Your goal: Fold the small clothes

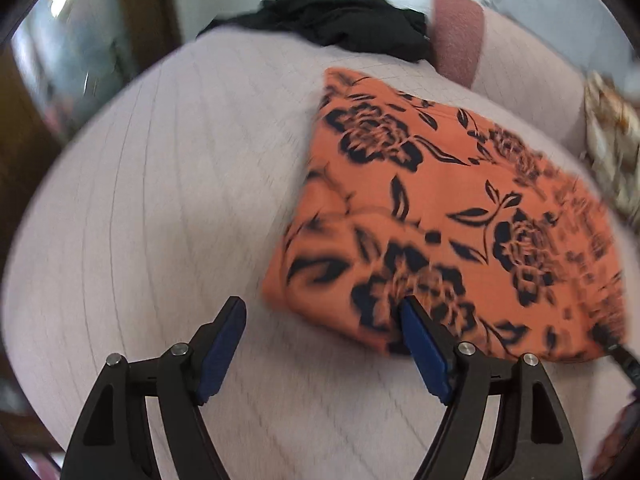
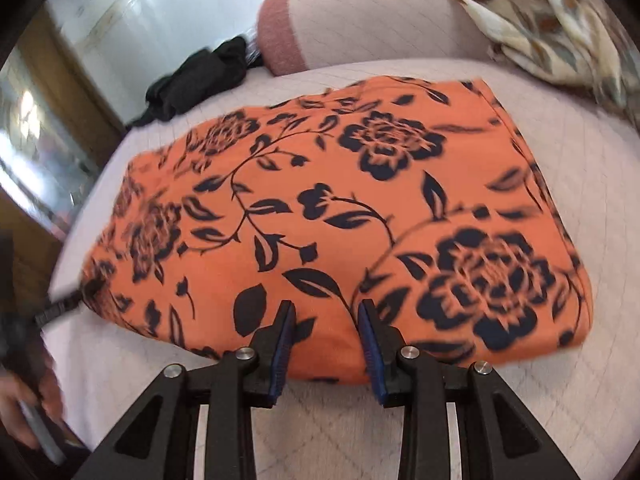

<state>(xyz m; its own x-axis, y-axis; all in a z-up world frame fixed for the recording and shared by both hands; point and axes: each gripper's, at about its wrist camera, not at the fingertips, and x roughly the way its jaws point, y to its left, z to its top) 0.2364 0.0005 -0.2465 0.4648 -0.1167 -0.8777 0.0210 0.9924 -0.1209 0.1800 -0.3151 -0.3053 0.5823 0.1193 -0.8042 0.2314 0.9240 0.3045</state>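
Orange floral-print folded garment (image 2: 328, 216) lies mid-frame on the pale quilted bed (image 1: 160, 200). Left tool (image 1: 322, 344) gapes wide; right tool (image 2: 326, 344) stands open over its near edge. A shallow pinch could drag layers apart.

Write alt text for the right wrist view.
A folded orange garment with black flowers lies on a pale quilted bed, the open right gripper over its near edge. A black garment lies behind.

Matt orange floral cloth garment (image 2: 340, 220), quilted pale bedspread (image 1: 160, 200), black plastic tool (image 2: 326, 308)
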